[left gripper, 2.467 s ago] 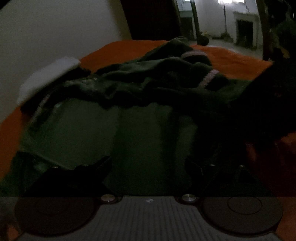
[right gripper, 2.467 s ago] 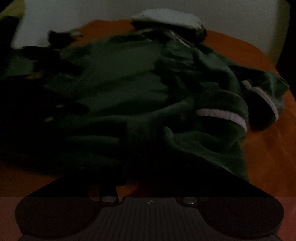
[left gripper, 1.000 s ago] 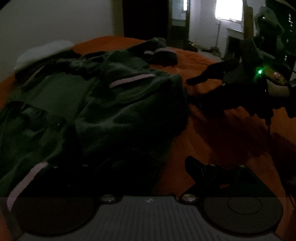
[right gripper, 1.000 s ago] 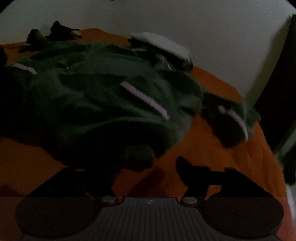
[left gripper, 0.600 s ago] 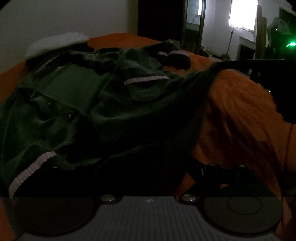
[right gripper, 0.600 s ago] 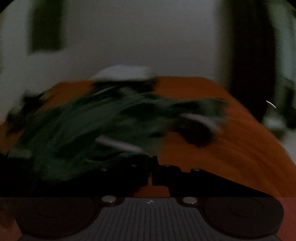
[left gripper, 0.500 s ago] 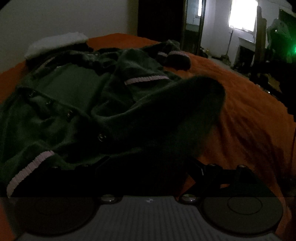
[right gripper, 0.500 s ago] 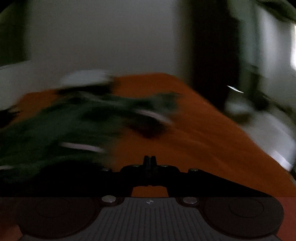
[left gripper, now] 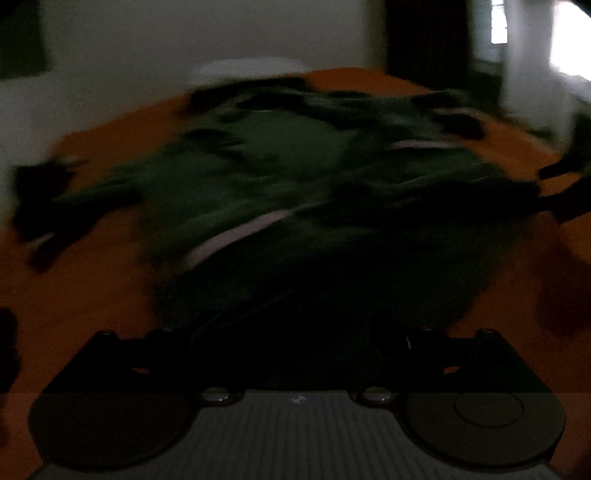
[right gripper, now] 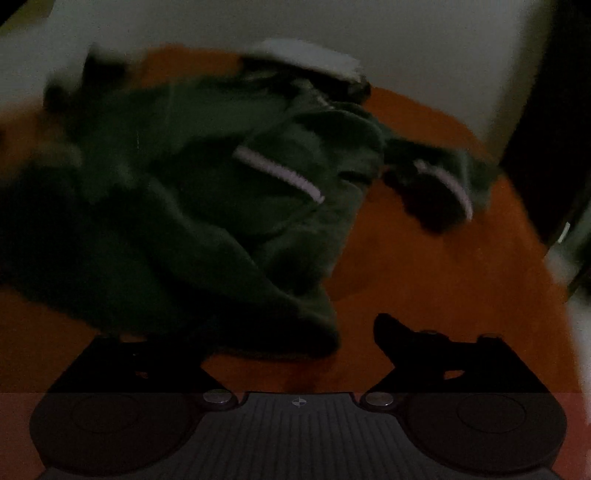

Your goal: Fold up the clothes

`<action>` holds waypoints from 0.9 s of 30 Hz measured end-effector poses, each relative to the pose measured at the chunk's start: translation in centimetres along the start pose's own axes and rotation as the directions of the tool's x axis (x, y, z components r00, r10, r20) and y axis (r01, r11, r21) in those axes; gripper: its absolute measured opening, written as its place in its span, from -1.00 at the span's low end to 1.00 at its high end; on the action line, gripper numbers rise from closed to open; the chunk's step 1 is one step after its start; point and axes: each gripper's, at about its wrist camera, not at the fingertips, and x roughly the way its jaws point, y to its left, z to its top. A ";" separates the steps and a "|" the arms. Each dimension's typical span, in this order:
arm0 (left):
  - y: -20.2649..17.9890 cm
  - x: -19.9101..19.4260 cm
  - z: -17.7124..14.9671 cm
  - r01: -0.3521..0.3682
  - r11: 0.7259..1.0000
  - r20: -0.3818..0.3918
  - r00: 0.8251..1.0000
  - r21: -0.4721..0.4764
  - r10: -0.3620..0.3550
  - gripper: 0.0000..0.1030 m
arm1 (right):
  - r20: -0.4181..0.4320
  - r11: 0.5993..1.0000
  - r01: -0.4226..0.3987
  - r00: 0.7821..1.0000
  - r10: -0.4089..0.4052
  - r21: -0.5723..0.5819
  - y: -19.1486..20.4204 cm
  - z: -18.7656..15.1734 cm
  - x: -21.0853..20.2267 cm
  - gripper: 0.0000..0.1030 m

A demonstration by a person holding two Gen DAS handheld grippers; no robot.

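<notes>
A dark green garment (left gripper: 295, 177) with pale ribbed stripes (left gripper: 229, 240) lies crumpled across the orange bed cover (left gripper: 92, 280). The left wrist view is blurred. My left gripper (left gripper: 295, 332) is open, its fingers wide apart, with the near hem of the garment lying dark between them. In the right wrist view the garment (right gripper: 184, 184) fills the left and centre, one striped cuff (right gripper: 280, 173) on top and a second cuff (right gripper: 447, 184) to the right. My right gripper (right gripper: 291, 332) is open; the garment's near edge drapes over its left finger.
A white fluffy piece (right gripper: 310, 61) lies at the garment's far end against a pale wall (left gripper: 184, 33). Bare orange cover (right gripper: 424, 280) lies to the right of the garment. A dark doorway and a bright window (left gripper: 565, 44) stand at the right. A dark shape (left gripper: 561, 192) is at the right edge.
My right gripper went from shut to open and swung back over the garment's near edge. The left view has pulled back and now shows the whole garment, blurred by motion.
</notes>
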 end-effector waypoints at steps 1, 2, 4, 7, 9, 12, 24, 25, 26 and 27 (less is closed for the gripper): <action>0.1 0.0 -0.9 -0.037 0.998 -0.023 0.999 -0.050 0.036 0.85 | 0.003 1.000 0.015 1.000 -0.015 0.013 -0.1 0.0 0.3 0.37; 0.3 0.0 -1.8 -0.055 0.993 -0.054 0.997 -0.106 0.049 0.85 | 0.005 0.999 0.030 1.000 -0.030 0.026 -0.2 0.0 0.5 0.32; 0.4 0.1 -2.8 -0.079 0.979 -0.090 0.994 -0.187 0.063 0.85 | 0.010 0.997 0.059 0.998 -0.060 0.053 -0.4 -0.1 1.1 0.15; 0.2 -0.1 -3.5 -0.100 0.965 -0.077 0.993 -0.242 0.084 0.85 | 0.015 0.990 0.103 0.994 -0.105 0.093 -0.7 -0.1 1.9 -0.84; 0.1 0.1 -3.6 -0.113 0.954 -0.082 0.992 -0.278 0.094 0.85 | 0.017 0.984 0.132 0.991 -0.135 0.119 -0.9 -0.1 2.4 -0.91; 0.1 -0.3 -3.9 -0.092 0.939 -0.068 0.995 -0.331 0.074 0.85 | 0.032 0.949 0.148 0.986 -0.163 0.278 -2.6 -0.9 0.3 -0.92; -0.4 -0.2 -5.1 -0.042 0.957 -0.013 0.999 -0.287 0.040 0.85 | -0.067 0.859 0.165 0.986 -0.152 0.484 -6.6 -7.2 -1.4 -0.93; -0.6 0.1 -5.0 -0.048 0.960 -0.012 0.999 -0.275 0.046 0.85 | -0.066 0.852 0.159 0.987 -0.146 0.499 -6.6 -7.3 -1.5 -0.93; -0.7 0.3 -4.9 -0.043 0.961 -0.006 0.999 -0.272 0.043 0.80 | -0.065 0.849 0.155 0.988 -0.142 0.506 -6.7 -7.4 -1.6 -0.92; -0.8 0.5 -4.9 -0.033 0.962 0.003 0.999 -0.273 0.035 0.67 | -0.063 0.846 0.150 0.989 -0.138 0.511 -6.8 -7.4 -1.6 -0.92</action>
